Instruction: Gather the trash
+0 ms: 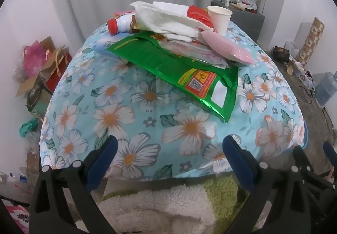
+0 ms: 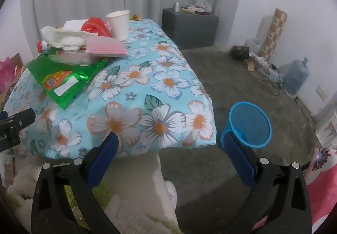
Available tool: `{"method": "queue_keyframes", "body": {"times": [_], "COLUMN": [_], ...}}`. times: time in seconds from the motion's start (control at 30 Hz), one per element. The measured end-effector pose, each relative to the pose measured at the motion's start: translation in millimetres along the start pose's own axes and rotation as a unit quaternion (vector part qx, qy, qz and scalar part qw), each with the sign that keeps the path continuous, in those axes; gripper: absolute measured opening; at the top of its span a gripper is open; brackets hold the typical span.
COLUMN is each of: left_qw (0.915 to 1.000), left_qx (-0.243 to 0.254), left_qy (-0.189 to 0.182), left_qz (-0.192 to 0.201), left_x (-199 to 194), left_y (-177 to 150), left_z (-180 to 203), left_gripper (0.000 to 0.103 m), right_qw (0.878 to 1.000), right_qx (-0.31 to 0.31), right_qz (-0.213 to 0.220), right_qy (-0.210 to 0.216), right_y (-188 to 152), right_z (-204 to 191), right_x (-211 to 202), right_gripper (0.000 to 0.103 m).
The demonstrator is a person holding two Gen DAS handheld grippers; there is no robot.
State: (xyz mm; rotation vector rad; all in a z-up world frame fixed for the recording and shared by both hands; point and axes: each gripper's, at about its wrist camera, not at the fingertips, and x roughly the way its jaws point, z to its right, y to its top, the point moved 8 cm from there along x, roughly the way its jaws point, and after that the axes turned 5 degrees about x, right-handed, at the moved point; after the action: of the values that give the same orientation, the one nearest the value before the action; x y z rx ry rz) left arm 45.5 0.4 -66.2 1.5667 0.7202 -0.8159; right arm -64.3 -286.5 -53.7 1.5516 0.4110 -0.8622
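Trash pile (image 1: 177,29) sits at the far end of your floral-covered table (image 1: 130,111): green wrapper (image 1: 181,73) nearest, then pink sponge (image 1: 227,48), white cloth (image 1: 166,21), red-capped bottle (image 1: 120,23), paper cup (image 1: 220,16). Only your right wrist view shows the blue mesh bin (image 2: 249,124) on the floor beside the table, just past the right gripper (image 2: 170,145). Bottle is mostly hidden under the cloth; wrapper print unreadable. Your left gripper (image 1: 170,149) and right gripper both hang spread wide, empty, well short of the pile.
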Motion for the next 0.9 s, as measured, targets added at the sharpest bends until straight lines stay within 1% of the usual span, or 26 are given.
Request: {"method": "queue_keyframes", "body": {"times": [0.33, 0.9], "left_qw": [1.0000, 1.0000], "left_qx": [-0.001, 0.002], "left_qy": [0.000, 0.003], "left_qz": [0.000, -0.004], "left_x": [1.2, 1.9], "left_y": [-1.5, -2.3], "left_z": [-4.0, 0.8], "left_gripper": [0.098, 0.098], "right_qw": [1.000, 1.000], "right_qx": [0.001, 0.005], "right_qz": [-0.002, -0.004], "right_qy": [-0.001, 0.001], "right_y": [-0.4, -1.8], "right_z": [1.0, 4.2], "right_x": [0.1, -0.3], "right_gripper": [0.095, 0.095]}}
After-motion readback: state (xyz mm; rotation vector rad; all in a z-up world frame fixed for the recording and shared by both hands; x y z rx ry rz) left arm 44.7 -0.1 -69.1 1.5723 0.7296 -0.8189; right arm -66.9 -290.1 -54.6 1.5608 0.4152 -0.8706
